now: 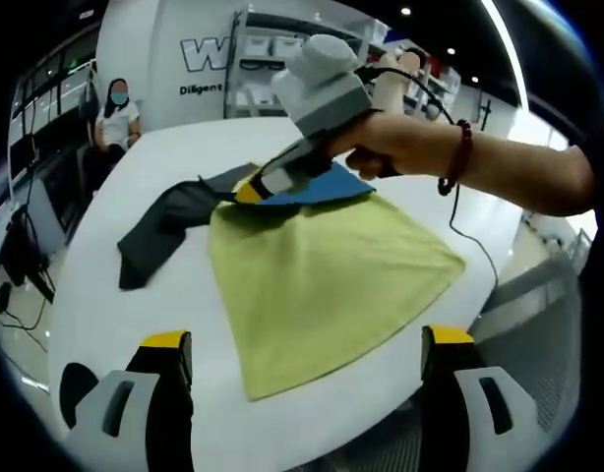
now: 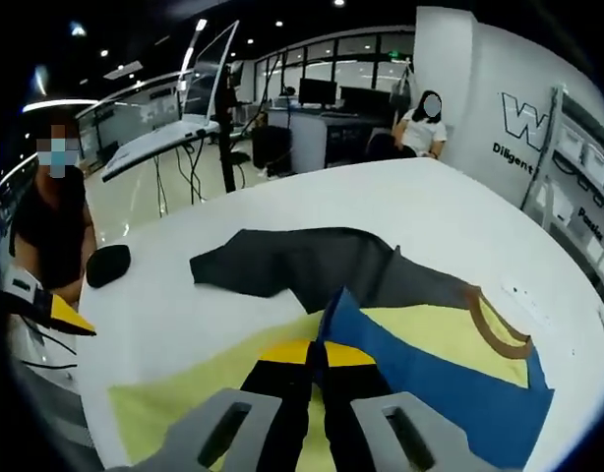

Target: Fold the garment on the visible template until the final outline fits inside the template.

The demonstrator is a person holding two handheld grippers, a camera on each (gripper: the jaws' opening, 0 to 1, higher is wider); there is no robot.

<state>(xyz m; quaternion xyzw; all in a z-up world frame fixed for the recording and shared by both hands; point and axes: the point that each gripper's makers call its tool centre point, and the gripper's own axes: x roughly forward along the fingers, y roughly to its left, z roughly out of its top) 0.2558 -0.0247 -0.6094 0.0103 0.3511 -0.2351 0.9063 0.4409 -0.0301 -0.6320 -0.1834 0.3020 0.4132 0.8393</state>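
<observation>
In the left gripper view, a seated person (image 1: 115, 116) is at the far left beyond the white surface (image 1: 95, 295); the left claw (image 1: 307, 369) stands with its 2 jaws wide apart at the near edge, holding nothing, and the garment (image 1: 312, 275) lies just ahead of it, its yellow-green body spread toward the jaws and its dark grey sleeve (image 1: 164, 231) trailing out to the left. Right of centre, the right claw (image 1: 245, 192), carried by a hand (image 1: 400, 143) with a bead bracelet (image 1: 457, 157), meets the garment at its far side where a blue patch (image 1: 327, 187) shows. In the right gripper view, a standing person (image 2: 46, 216) and a yellow jaw tip of the left claw (image 2: 61, 315) are at the far left, with a black oval object (image 2: 107, 264) on the surface nearby; at the centre the right claw (image 2: 317, 359) has its jaws pressed together on a raised fold of the blue fabric, and the brown-trimmed collar (image 2: 494, 329) lies to its right; whether a template lies under the garment cannot be told
</observation>
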